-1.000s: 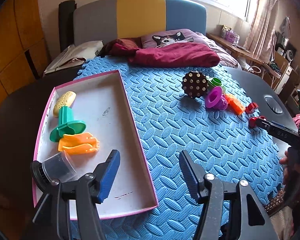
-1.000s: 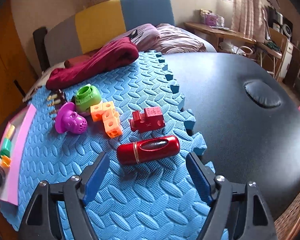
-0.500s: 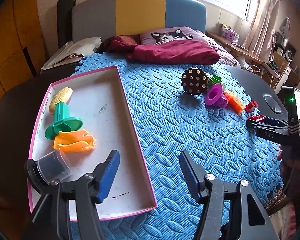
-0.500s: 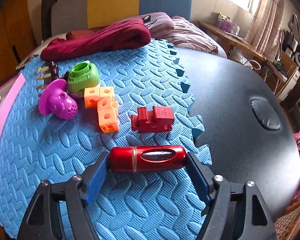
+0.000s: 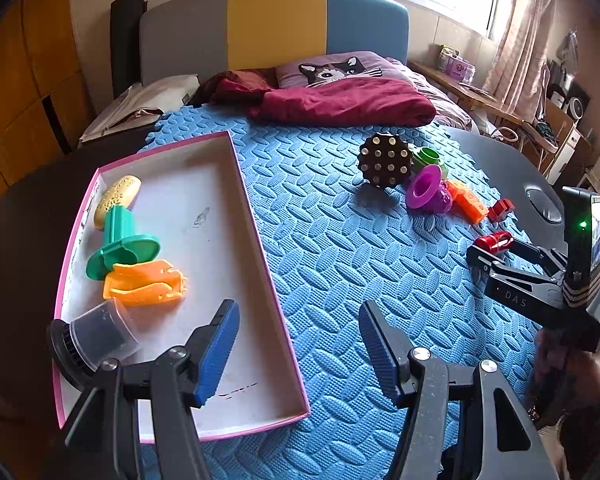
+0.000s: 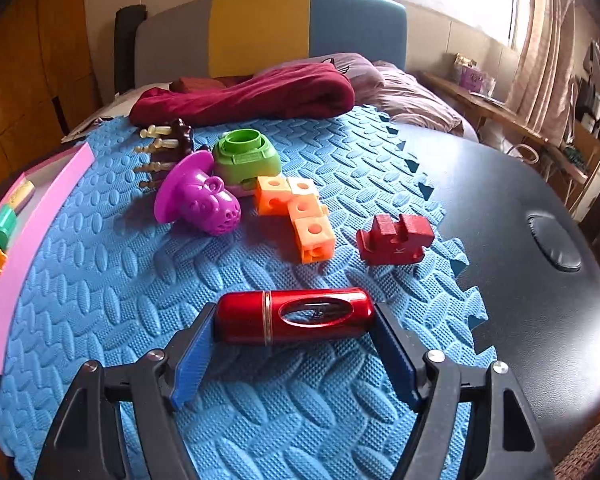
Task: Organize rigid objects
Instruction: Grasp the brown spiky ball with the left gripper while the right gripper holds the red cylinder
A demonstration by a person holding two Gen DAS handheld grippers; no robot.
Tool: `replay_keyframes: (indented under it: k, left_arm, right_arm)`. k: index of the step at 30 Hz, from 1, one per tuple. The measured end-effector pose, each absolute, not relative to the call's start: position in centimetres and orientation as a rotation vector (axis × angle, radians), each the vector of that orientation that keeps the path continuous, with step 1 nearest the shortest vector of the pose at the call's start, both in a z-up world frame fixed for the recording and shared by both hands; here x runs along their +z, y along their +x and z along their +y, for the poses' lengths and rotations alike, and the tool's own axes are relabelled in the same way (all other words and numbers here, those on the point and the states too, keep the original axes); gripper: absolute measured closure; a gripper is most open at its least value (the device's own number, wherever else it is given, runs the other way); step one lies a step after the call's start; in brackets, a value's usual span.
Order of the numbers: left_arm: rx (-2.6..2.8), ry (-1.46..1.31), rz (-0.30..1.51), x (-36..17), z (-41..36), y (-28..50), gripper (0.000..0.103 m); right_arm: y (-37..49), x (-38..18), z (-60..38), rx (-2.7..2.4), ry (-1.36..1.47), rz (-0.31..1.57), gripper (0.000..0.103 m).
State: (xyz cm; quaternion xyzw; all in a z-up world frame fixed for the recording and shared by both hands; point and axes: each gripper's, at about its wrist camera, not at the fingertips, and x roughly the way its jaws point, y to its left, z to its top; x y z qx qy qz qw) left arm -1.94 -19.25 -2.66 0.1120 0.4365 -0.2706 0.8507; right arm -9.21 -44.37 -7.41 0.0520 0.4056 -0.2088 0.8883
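Right wrist view first: the right hand-held gripper point(image 6: 294, 344) has its blue pads point(image 6: 192, 360) pressed against both ends of the red cylinder point(image 6: 294, 316), gripping it crosswise, low over the blue foam mat point(image 6: 100, 280). Whether the cylinder touches the mat, hard to call from here. Just beyond it sits the red block point(image 6: 396, 238) near the mat's jagged edge, with the black counter point(image 6: 520, 184) stretching off to the right. Left of that block, the orange cubes point(image 6: 300, 212), then the purple toy point(image 6: 200, 198) lying on its side, the green ring piece point(image 6: 246, 158) behind it, and the brown spiked toy point(image 6: 172, 144) farther back.

Over on the left wrist view, the left hand-held gripper point(image 5: 298, 346) hovers with jaws spread wide and nothing between them, straddling the right wall of the pink-rimmed tray point(image 5: 256, 216). In that tray: a yellow piece point(image 5: 118, 200) at the far end, a green stamp-shaped toy point(image 5: 120, 244), an orange toy point(image 5: 146, 286) touching it, and a clear cup with a black cap point(image 5: 88, 340) nearest the camera. Across the mat the right hand-held gripper shows again at the far right edge, the red cylinder at its tips. A crimson blanket point(image 5: 340, 102) lies along the mat's far edge.
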Motion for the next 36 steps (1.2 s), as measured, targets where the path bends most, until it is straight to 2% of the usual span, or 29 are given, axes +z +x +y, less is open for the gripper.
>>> replay_keyframes:
  k: [13,20,22,30,36]
  left_arm:
    - [-0.623,0.171,0.938,-1.4,-22.8,1.3,0.04]
    - [-0.711,0.106,0.95,-0.9,-27.5,5.3,0.015]
    - [-0.744,0.115,0.947,-1.1,-29.0,6.3,0.011]
    - [-0.739,0.047,1.036,-3.2,-31.9,10.6,0.011]
    - [-0.774,0.059,1.03,-3.7,-34.0,11.3,0.01]
  right_arm:
    - [-9.4,-7.7,-44.9,-0.422,0.132,0.833,0.027]
    - [-9.4,-7.7,-44.8,-0.422,0.129,0.831,0.027]
    - [-9.4,-7.6,-44.8,-0.422,0.129,0.83,0.027]
    - [-9.4,-7.6,-44.8,-0.422,0.128,0.83,0.027]
    - [-9.4,-7.6,-44.8,-0.419,0.128,0.828,0.027]
